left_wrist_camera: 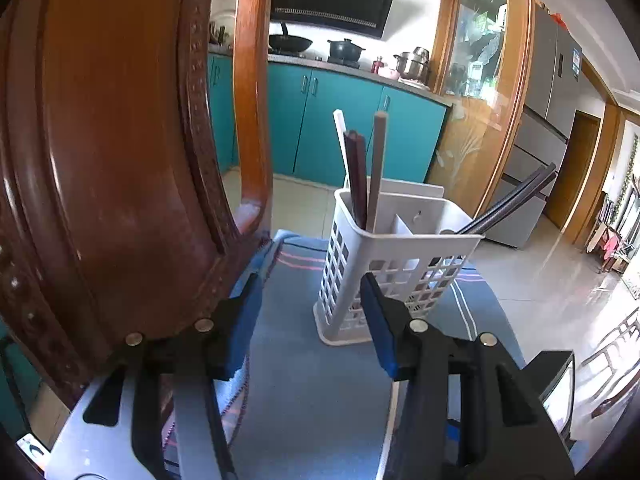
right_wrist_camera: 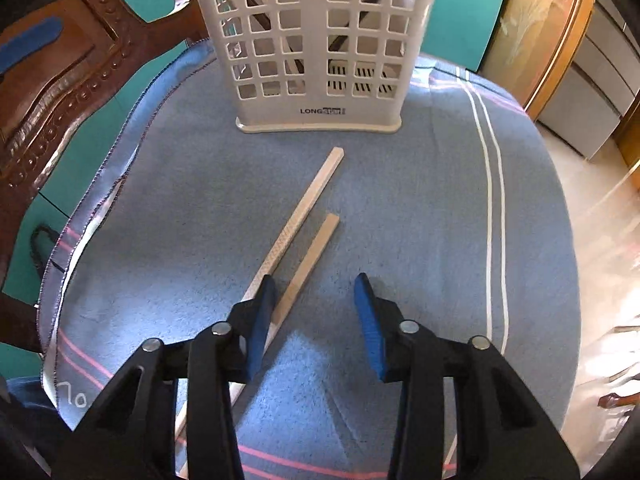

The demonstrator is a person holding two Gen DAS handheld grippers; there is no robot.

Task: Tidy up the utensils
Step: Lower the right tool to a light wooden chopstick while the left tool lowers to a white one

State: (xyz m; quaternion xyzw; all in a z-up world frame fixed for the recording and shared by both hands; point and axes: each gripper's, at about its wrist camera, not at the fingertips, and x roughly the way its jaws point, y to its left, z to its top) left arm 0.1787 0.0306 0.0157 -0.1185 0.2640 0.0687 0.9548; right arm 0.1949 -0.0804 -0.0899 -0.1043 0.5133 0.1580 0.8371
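Pale chopsticks [right_wrist_camera: 308, 216] on cloth only in right view, upright basket [left_wrist_camera: 392, 256] in left, both grippers released.

Hidden and cut-off bits

My right claw [right_wrist_camera: 316, 316] covers the lower ends of both pale chopsticks [right_wrist_camera: 316, 188]; the white holder [right_wrist_camera: 316, 116] is cropped at the top edge.

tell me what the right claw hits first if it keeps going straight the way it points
Probably the two loose chopsticks on the blue cloth, just ahead of the open right claw; beyond them, the white utensil holder. Depth is uncertain.
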